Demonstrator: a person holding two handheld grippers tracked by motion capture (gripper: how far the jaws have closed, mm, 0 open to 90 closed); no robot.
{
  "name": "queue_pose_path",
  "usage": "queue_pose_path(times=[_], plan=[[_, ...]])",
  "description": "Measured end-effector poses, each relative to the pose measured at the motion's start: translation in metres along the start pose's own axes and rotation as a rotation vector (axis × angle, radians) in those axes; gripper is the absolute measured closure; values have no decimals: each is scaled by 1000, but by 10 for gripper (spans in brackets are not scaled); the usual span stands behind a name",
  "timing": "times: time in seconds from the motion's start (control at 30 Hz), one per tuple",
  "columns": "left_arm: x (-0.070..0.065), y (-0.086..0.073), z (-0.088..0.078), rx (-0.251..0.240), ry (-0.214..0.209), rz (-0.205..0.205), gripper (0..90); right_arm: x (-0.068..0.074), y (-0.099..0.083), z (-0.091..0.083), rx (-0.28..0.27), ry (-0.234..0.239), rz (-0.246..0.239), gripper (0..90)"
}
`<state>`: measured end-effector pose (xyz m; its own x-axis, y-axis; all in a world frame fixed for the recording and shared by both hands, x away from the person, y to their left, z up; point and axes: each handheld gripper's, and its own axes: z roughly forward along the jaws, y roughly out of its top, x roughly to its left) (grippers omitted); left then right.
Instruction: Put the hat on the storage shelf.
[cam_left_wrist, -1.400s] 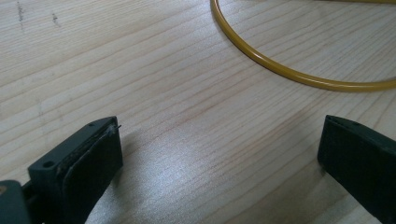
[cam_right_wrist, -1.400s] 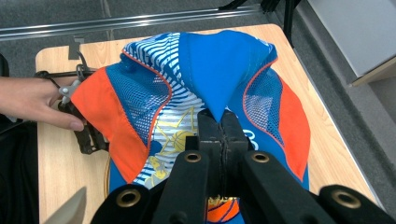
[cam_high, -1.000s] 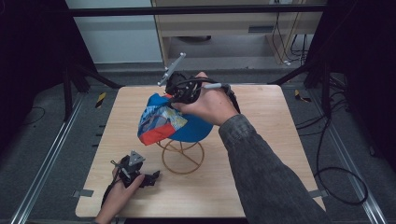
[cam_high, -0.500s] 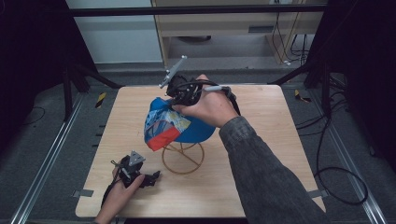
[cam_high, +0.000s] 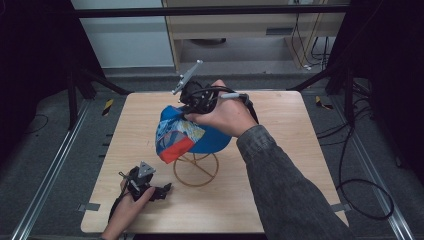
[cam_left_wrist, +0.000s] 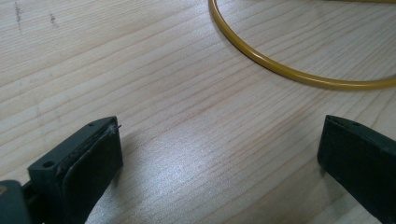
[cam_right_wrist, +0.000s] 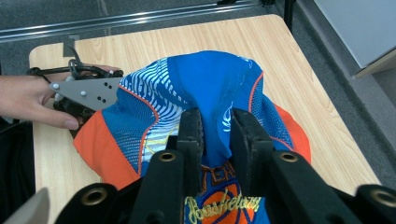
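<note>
So there's a light wooden table (cam_high: 280, 150) with a yellow wire stand (cam_high: 196, 169) sitting roughly in the middle, a ring base flat on the wood with thin spokes rising from it. A blue cap (cam_high: 192, 135) with orange trim, white wavy stripes and a mesh panel sits on top of that stand, tilted with its orange edge hanging low toward the left side of the high view.

The right gripper (cam_high: 192, 107) comes down onto the far side of the cap from above. In the right gripper view its two black jaws are nearly together, pinching a raised fold of the blue fabric (cam_right_wrist: 215, 126) between them. There's yellow script lettering on the cap right below the jaws, too cut off to read properly.

The left gripper (cam_high: 167, 188) is down at the near left part of the table, held low by the left hand (cam_high: 127, 202), just beside the stand's ring but not touching it. In the left gripper view the jaws are spread wide with only bare wood between them, and the yellow ring (cam_left_wrist: 289, 70) curves past ahead.
</note>
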<state>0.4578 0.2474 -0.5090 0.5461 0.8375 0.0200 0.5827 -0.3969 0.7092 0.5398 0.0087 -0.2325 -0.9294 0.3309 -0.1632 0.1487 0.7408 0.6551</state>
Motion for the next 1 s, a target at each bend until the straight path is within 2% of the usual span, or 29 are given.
queue_pose_path(times=[0.4, 0.57, 0.8, 1.0], plan=[[0, 0, 0, 1, 0, -1, 0, 2, 0, 0, 3, -6, 13, 537], [0, 0, 0, 0, 0, 0, 0, 3, 1, 1, 8, -6, 14, 492], [0, 0, 0, 1, 0, 0, 0, 4, 0, -1, 9, -5, 26, 379], [0, 0, 0, 1, 1, 1, 0, 7, -3, -3, -6, -22, 28, 242]])
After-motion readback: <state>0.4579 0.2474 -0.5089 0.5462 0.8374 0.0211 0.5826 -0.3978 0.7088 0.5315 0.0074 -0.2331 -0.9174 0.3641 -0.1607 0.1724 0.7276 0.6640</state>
